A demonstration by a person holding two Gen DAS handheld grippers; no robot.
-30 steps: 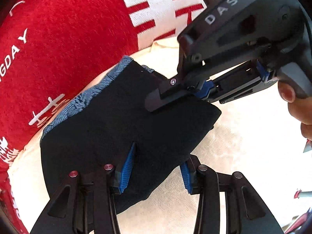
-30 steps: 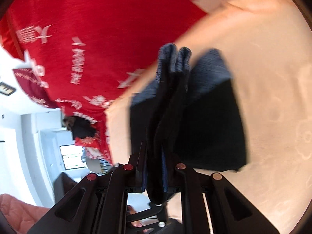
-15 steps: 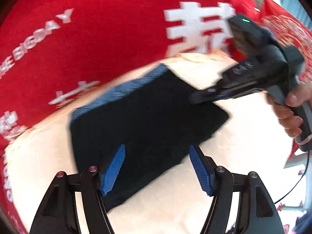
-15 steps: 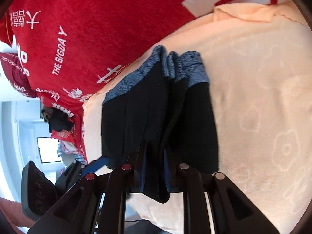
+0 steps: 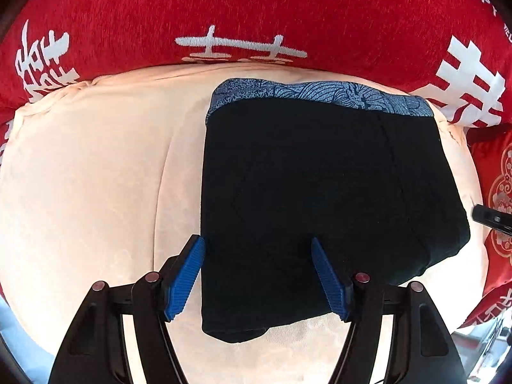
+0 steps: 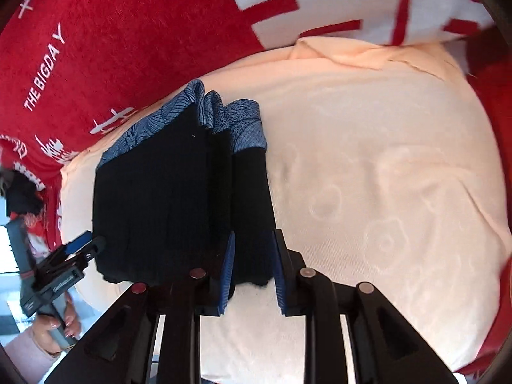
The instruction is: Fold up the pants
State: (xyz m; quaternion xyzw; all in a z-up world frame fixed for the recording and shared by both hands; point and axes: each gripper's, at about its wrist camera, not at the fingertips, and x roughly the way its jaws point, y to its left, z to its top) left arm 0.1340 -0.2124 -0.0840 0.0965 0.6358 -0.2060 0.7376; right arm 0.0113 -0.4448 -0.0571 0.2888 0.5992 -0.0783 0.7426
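Observation:
The black pants (image 5: 320, 192) with a blue patterned waistband (image 5: 320, 96) lie folded into a compact rectangle on a cream cloth (image 5: 96, 176). My left gripper (image 5: 257, 275) is open and hovers over the pants' near left edge, holding nothing. In the right wrist view the pants (image 6: 160, 192) lie folded in layers. My right gripper (image 6: 252, 272) has its jaws a little apart around the near edge of the rightmost fold. The left gripper also shows in the right wrist view (image 6: 86, 244), beside the pants' left corner.
A red blanket with white lettering (image 5: 256, 16) lies behind and around the cream cloth (image 6: 384, 192). A red patterned cushion (image 5: 502, 192) sits at the right. A tip of the right gripper (image 5: 492, 220) pokes in at the right edge.
My left gripper has pulled back and swung round, so the pants now lie square in front of it. My right gripper has eased open from its clamp on the fold and lowered it to the cloth.

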